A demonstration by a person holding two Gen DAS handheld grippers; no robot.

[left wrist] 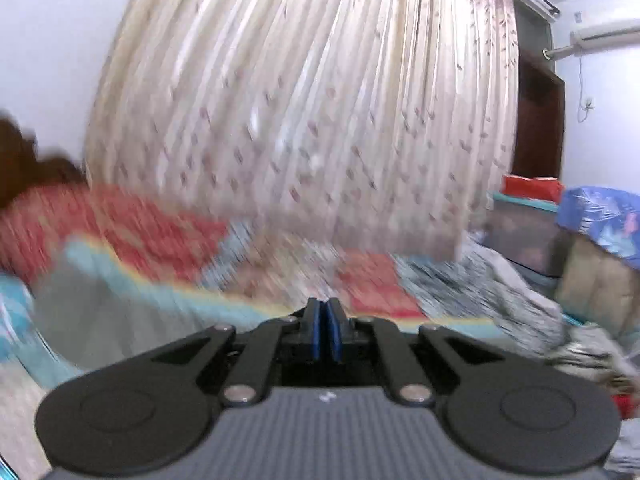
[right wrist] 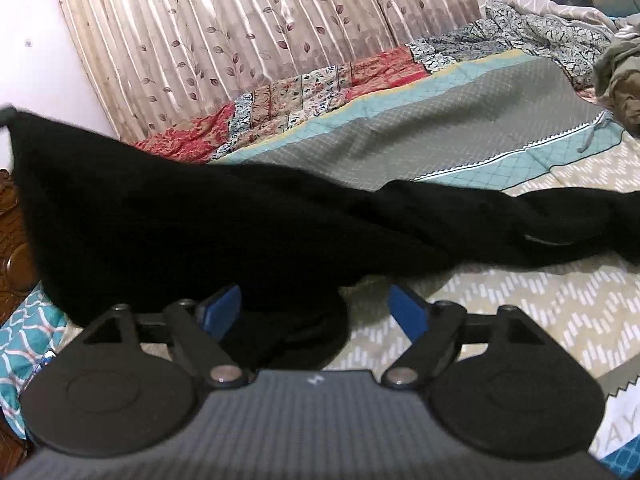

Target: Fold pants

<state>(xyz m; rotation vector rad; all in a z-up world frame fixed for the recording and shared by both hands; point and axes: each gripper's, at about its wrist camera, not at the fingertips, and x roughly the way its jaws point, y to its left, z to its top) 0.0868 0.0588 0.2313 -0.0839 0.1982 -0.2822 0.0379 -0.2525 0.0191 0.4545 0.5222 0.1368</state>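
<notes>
Matt black knit pants (right wrist: pixel 200 216) lie on a printed cotton-look bedsheet (right wrist: pixel 500 292) beside a quilted patchwork cover (right wrist: pixel 320 84) — all cloth, none glossy. The pleated curtain (right wrist: pixel 240 20) shows a satin sheen. Gripper bodies are matt black plastic with ribbed grey housing, bright metal rivets and blue pads (right wrist: pixel 408 312) — carved wood at left.

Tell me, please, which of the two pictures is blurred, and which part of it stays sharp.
Left wrist view: the bedding and curtain are smeared by motion, while the shut left gripper stays sharp. Right wrist view: mostly crisp; the black pants show almost no detail because they are so dark, and the open right gripper is clear.
</notes>
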